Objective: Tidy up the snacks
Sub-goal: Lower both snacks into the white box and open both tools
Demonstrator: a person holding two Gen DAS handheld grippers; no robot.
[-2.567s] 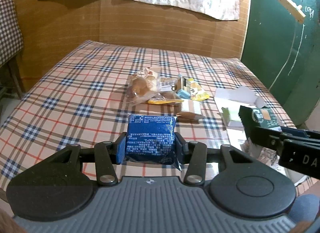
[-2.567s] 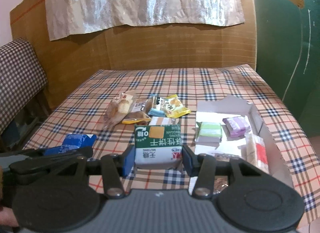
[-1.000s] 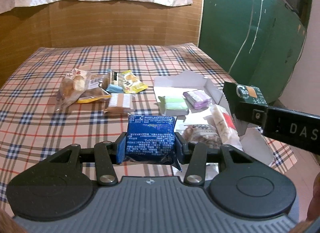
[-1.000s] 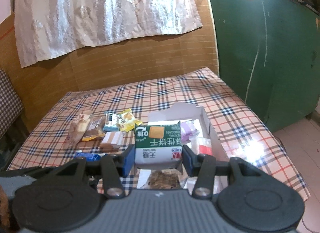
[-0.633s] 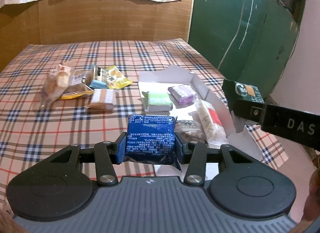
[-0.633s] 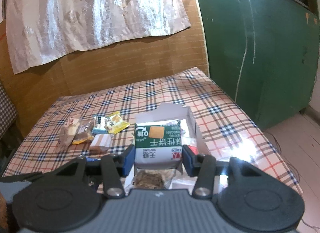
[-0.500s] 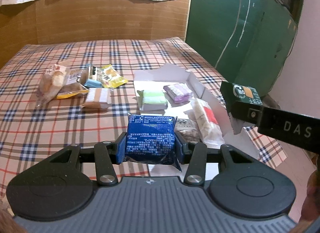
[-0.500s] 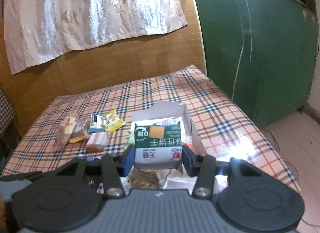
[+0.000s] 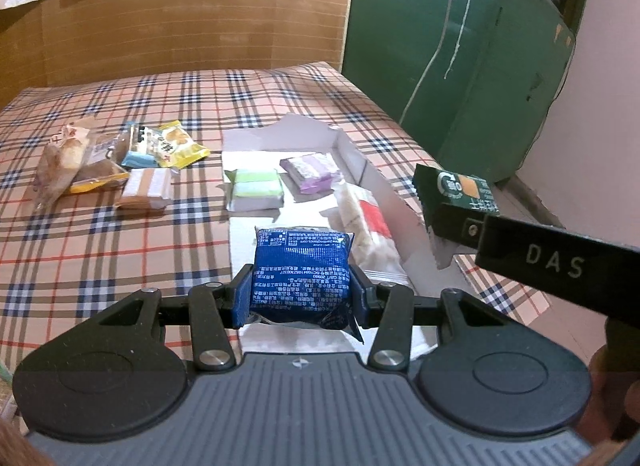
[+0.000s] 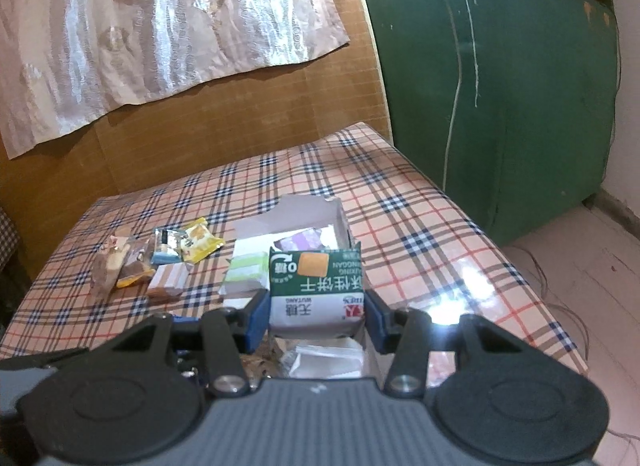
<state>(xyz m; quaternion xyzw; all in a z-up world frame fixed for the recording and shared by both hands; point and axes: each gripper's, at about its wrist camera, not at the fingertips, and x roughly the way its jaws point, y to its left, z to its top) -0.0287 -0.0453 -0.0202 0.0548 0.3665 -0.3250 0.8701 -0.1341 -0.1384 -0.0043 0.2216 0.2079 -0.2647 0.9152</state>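
Note:
My left gripper [image 9: 301, 298] is shut on a blue snack packet [image 9: 302, 272], held over the near end of a white cardboard box [image 9: 360, 161]. My right gripper [image 10: 316, 316] is shut on a green-and-white biscuit packet [image 10: 316, 286] above the same box [image 10: 308, 205]; that packet also shows at the right of the left wrist view, biscuit packet [image 9: 456, 197]. Inside the box lie a light green pack [image 9: 256, 187], a purple pack [image 9: 310, 171] and a red-and-white packet [image 9: 370, 221].
Several loose snacks [image 9: 120, 161] lie on the plaid tablecloth [image 9: 100, 250] left of the box, among them a yellow packet [image 9: 176, 145] and a striped brown pack [image 9: 146, 193]. A green door [image 9: 440, 45] stands right of the table. The table's right edge [image 10: 520, 286] drops to the floor.
Both grippers have carried their packets rightward and a little down toward the white box, which now sits closer and more centred under them. Their grips are unchanged.

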